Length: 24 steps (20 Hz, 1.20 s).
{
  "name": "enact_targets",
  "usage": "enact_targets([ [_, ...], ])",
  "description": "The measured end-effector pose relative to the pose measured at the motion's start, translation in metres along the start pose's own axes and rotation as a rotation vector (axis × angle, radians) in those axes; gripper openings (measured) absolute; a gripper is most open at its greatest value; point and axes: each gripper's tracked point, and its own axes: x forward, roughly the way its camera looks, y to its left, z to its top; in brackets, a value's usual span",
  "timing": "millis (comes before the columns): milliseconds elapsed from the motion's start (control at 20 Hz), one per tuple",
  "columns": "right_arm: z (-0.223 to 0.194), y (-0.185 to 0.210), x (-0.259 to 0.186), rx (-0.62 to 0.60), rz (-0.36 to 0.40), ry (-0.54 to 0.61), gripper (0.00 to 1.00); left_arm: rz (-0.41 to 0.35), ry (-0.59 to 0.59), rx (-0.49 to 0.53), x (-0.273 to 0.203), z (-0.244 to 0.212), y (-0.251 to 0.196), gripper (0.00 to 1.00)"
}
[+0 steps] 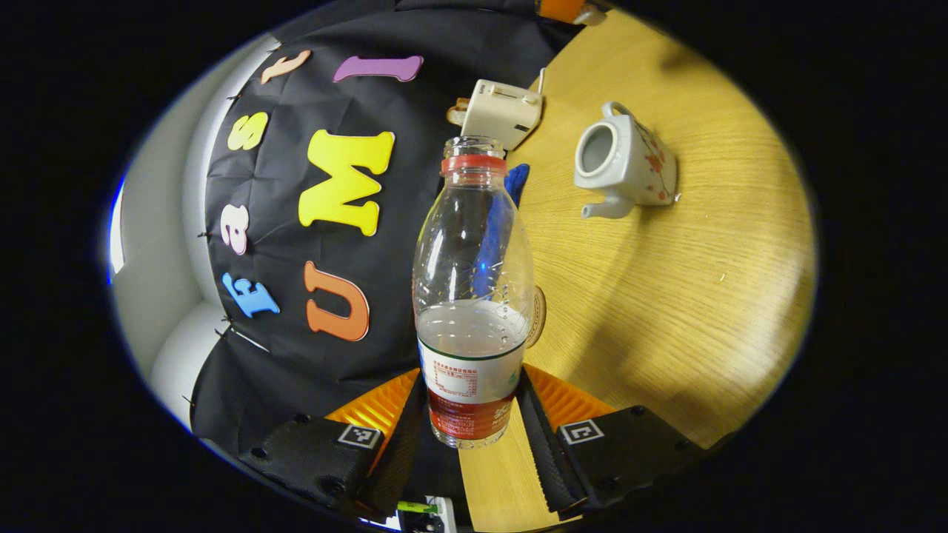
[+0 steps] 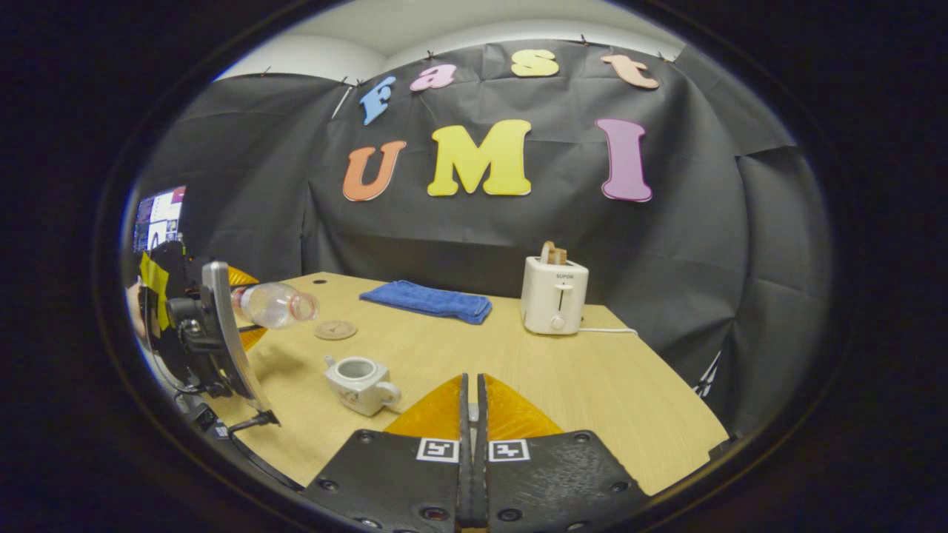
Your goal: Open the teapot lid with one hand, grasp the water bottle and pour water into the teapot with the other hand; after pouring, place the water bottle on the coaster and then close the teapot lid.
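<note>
Left gripper view
- We count one bottle (image 1: 474, 296), one teapot (image 1: 626, 166), one toaster (image 1: 502, 111), one coaster (image 1: 536, 317) and one blue cloth (image 1: 517, 181).
- The left gripper (image 1: 474, 422) pinches the bottle low down, at its label, one finger on each side; both fingers press on it.
- The bottle has no cap; its open neck with the red ring points away from the gripper. Water fills roughly its lower third.
- The teapot stands ahead and to the right of the gripper, well apart from the bottle, its top open and no lid on it.
- The coaster peeks out just beside the bottle, partly hidden behind it.
- The toaster sits far ahead, near the table (image 1: 666, 311) edge by the wall, with the cloth between it and the bottle.
- To the right of the gripper the tabletop is bare wood out to its edge.

Right gripper view
- We count one teapot (image 2: 361, 383), one bottle (image 2: 275, 304), one coaster (image 2: 335, 329), one cloth (image 2: 428, 300) and one toaster (image 2: 554, 295) with toast in it.
- The right gripper (image 2: 471, 414) has its fingers pressed together; whether anything thin sits between them we cannot tell.
- The teapot stands just ahead and left of the gripper, open at the top.
- Far left, the left gripper (image 2: 211, 326) holds the bottle lying sideways in the air, above and left of the teapot, its mouth towards the coaster.
- The coaster lies beyond the teapot, apart from it.
- Cloth and toaster sit near the far edge; ahead and right of the gripper the table (image 2: 629, 400) is open.
</note>
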Motion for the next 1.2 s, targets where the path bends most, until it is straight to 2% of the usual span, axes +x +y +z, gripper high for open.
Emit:
enact_targets([
  [550, -0.013, -0.016, -0.003, 0.034, -0.008, 0.007, 0.0, 0.022, 0.033, 0.263, 0.005, 0.01, 0.005, 0.72],
  [950, -0.017, -0.019, -0.004, 0.038, -0.006, 0.01, 0.0, 0.041, 0.033, 0.361, 0.008, 0.026, 0.018, 0.72],
  [1000, -0.016, -0.019, -0.004, 0.038, -0.005, 0.009, 0.0, 0.042, 0.034, 0.37, 0.011, 0.027, 0.019, 0.76],
  [1050, -0.016, -0.02, -0.004, 0.038, -0.005, 0.009, 0.0, 0.046, 0.035, 0.381, 0.013, 0.027, 0.02, 0.72],
  [1200, -0.017, -0.022, -0.005, 0.038, -0.008, 0.007, 0.0, 0.062, 0.033, 0.426, 0.013, 0.033, 0.023, 0.72],
])
